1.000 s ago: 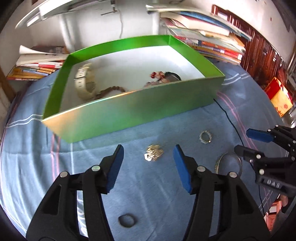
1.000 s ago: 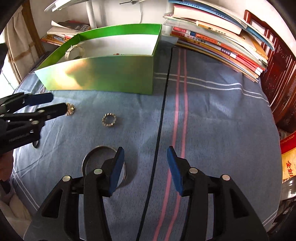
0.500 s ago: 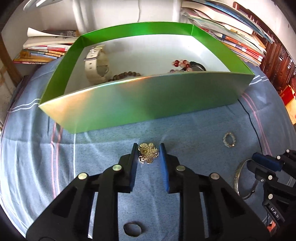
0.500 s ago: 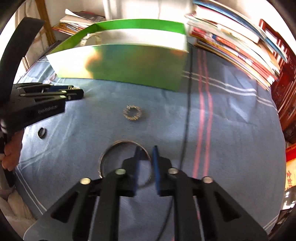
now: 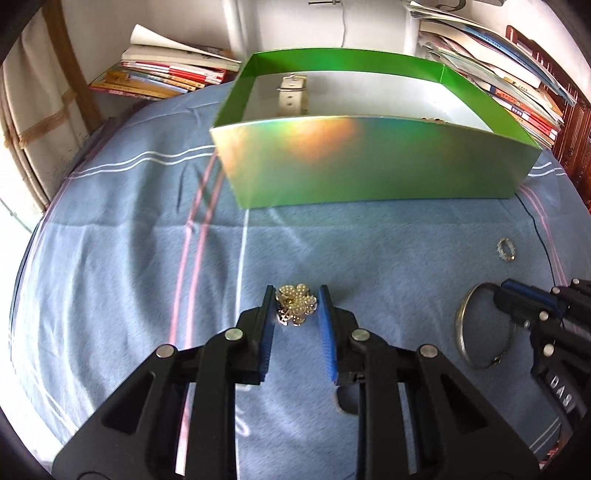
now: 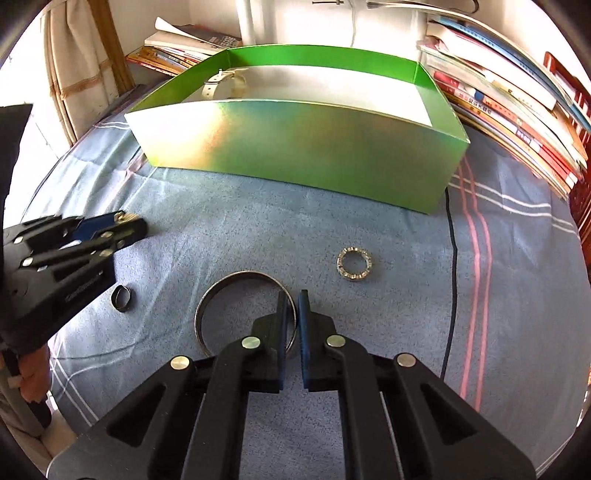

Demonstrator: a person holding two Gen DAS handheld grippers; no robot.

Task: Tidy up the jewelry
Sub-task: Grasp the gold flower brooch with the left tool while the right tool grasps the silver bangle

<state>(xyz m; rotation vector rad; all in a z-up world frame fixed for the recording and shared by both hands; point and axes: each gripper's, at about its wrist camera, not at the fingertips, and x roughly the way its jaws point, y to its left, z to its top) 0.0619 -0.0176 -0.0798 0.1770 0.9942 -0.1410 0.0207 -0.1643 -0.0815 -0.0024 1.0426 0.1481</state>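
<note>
A blue cloth (image 5: 110,258) with white and pink stripes covers the table. Stacks of books (image 6: 517,110) and magazines (image 5: 166,70) lie along its far edge against a white wall (image 6: 295,22). A curtain (image 6: 74,66) hangs at left; dark wooden furniture (image 5: 576,129) stands at right. Daylight is bright.
</note>
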